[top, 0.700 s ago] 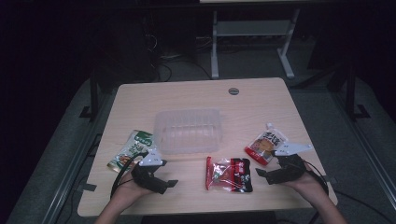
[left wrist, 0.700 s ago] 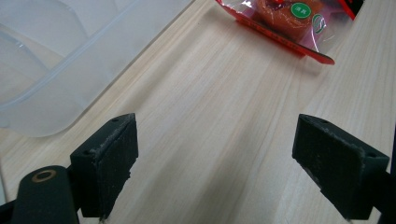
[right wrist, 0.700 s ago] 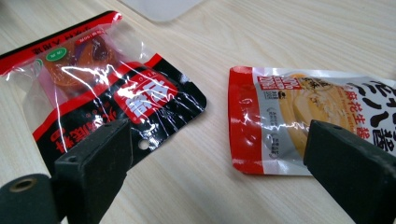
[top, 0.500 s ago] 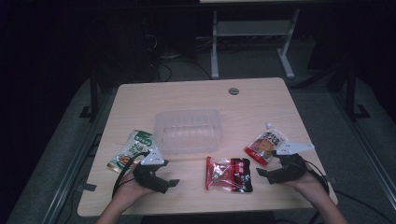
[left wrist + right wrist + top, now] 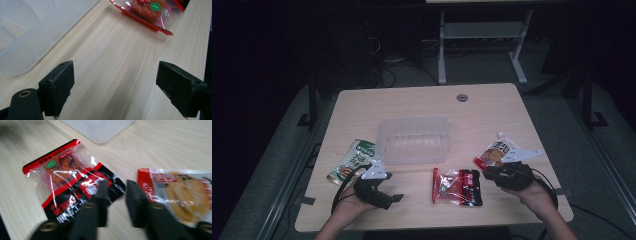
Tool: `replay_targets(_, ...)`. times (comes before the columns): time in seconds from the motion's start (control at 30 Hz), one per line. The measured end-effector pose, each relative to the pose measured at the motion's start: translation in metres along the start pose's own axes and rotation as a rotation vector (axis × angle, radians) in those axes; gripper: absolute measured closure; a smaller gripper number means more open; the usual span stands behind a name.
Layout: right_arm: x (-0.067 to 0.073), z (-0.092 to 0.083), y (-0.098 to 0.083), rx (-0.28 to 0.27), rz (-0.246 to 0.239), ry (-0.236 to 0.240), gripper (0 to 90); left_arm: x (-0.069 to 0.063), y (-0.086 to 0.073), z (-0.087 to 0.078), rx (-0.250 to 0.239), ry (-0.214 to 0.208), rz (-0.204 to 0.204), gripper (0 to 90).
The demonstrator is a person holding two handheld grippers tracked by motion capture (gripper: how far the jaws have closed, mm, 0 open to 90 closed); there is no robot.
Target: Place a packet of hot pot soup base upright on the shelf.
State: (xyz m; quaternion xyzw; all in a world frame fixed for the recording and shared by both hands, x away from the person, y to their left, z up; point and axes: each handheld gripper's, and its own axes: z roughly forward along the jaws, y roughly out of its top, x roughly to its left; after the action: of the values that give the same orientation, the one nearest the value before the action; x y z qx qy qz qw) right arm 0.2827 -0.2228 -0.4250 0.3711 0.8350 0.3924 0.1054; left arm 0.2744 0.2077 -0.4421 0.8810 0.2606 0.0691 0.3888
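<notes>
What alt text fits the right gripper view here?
The right gripper, its two black jaws close together with nothing between them, hangs over a wooden table between a red-and-black snack packet and a red-and-white packet.

The print on the red-and-black snack packet (image 5: 72, 182) and the orange-and-white packet (image 5: 180, 192) is too blurred to read.

My right gripper (image 5: 116, 202) hovers, jaws narrowly parted, between the red-black packet (image 5: 75, 182) and the orange-white pouch (image 5: 185, 192).

Right tongs (image 5: 116, 202) motion-blurred; clear tray (image 5: 30, 30) and red snack packet (image 5: 150, 12) cropped by frame edges.
</notes>
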Motion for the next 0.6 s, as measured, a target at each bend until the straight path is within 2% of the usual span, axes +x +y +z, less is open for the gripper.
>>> replay_targets(0.03,0.000,0.002,0.002,0.014,-0.002,0.005,81.1,0.000,0.000,0.000,-0.002,0.002,-0.001,14.7)
replay_targets(0.07,0.000,0.002,0.002,0.014,-0.002,0.005,81.1,0.000,0.000,0.000,-0.002,0.002,-0.001,14.7)
replay_targets(0.1,-0.001,0.006,0.006,0.020,-0.007,0.004,89.5,0.000,0.000,0.000,-0.001,-0.001,0.000,14.7)
replay_targets(0.3,-0.003,0.016,0.012,0.049,-0.012,0.022,89.6,0.000,0.002,0.002,-0.009,-0.002,-0.015,14.7)
replay_targets(0.4,-0.004,0.020,0.013,0.060,-0.004,0.030,89.6,0.000,0.002,0.002,-0.007,-0.003,-0.007,14.7)
replay_targets(0.47,-0.007,0.028,0.021,0.070,0.005,0.039,89.6,-0.001,0.004,0.003,-0.020,-0.004,-0.024,14.6)
replay_targets(0.53,-0.007,0.029,0.023,0.076,0.001,0.035,89.7,-0.001,0.004,0.003,-0.023,-0.004,-0.026,14.6)
replay_targets(0.6,-0.004,0.030,0.024,0.074,-0.014,0.050,89.7,-0.002,0.003,0.002,-0.024,-0.005,-0.016,14.6)
